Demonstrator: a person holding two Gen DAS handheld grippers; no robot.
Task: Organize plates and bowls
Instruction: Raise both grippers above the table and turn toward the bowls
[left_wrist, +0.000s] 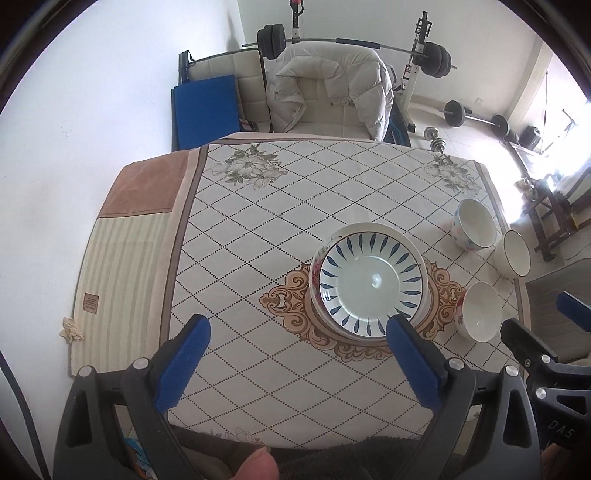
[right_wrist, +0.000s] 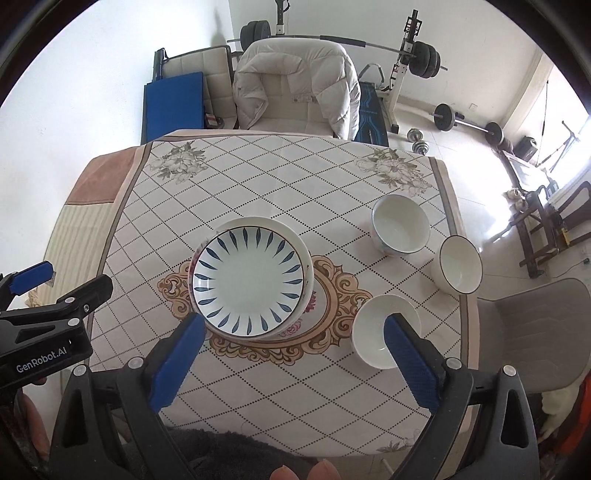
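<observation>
Your left gripper (left_wrist: 297, 330) hangs with its fingers spread wide and empty over the near side of the worktop (left_wrist: 258, 206); its right finger overlaps the near rim of the plate stack in view, though contact cannot be judged. The blue-petal plate (right_wrist: 249, 280) sits on top of a larger flowered plate (right_wrist: 295, 317), off-centre toward your left, mid-worktop. Nudge it carelessly and it could slide or tip off the lower rim. Your right gripper (right_wrist: 291, 336) is also wide open, holding nothing. The nearest bowl (right_wrist: 373, 332) lies just behind its right finger; two more bowls (right_wrist: 400, 229) (right_wrist: 460, 264) stand further back, near the right edge, where a push could send one off. All are round and mouth-up, so there is no long axis.
</observation>
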